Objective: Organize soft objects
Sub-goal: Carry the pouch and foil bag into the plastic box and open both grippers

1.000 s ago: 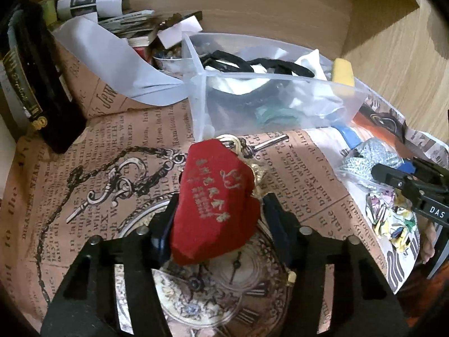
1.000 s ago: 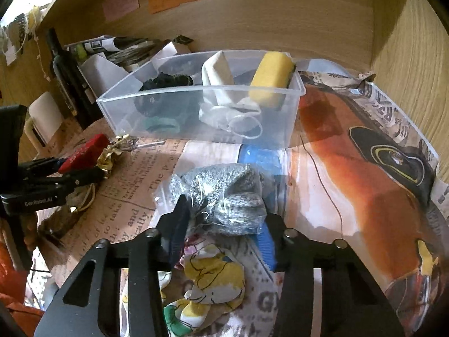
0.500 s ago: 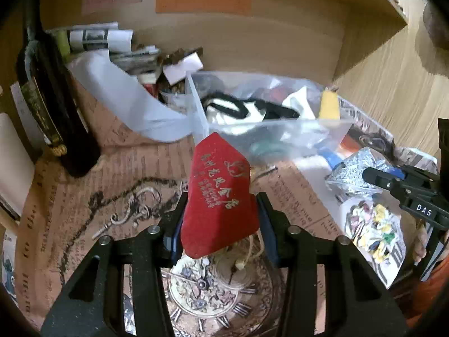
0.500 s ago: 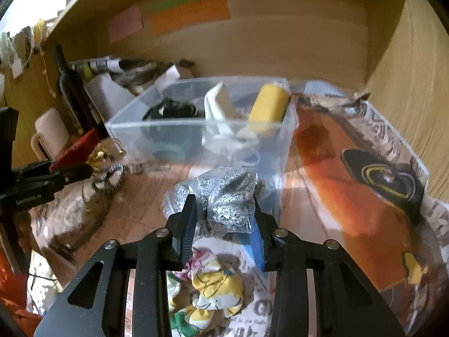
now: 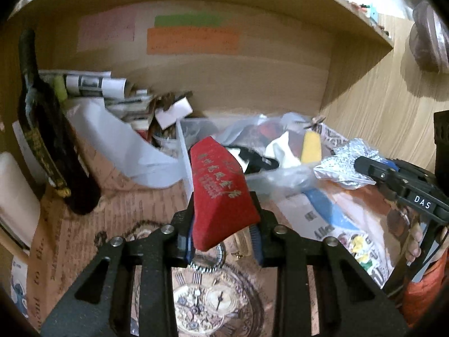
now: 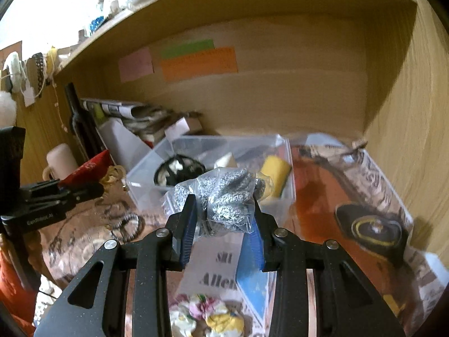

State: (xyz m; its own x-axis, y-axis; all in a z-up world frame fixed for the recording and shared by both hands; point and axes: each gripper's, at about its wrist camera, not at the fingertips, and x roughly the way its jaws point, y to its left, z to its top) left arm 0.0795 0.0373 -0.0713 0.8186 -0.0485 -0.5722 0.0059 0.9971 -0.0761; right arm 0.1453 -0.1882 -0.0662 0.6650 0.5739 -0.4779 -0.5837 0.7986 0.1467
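My left gripper (image 5: 223, 233) is shut on a red pouch with gold lettering (image 5: 220, 196) and holds it up off the table, in front of the clear plastic bin (image 5: 183, 151). Gold chains hang under the pouch. My right gripper (image 6: 223, 227) is shut on a clear bag of grey knitted fabric (image 6: 224, 199), lifted just before the bin (image 6: 289, 174). The bin holds a yellow sponge (image 6: 273, 172), a white cloth (image 6: 226, 160) and a black item (image 6: 175, 170). The red pouch also shows in the right wrist view (image 6: 87, 167).
A dark wine bottle (image 5: 47, 140) stands at the left with a white mug (image 6: 60, 158) near it. Papers and boxes pile behind the bin. A floral cloth (image 6: 207, 317) lies on the printed table covering. Wooden walls close the back and right.
Both grippers have risen from the table with their loads. The red pouch and the bagged grey fabric now sit higher and closer to the bin.
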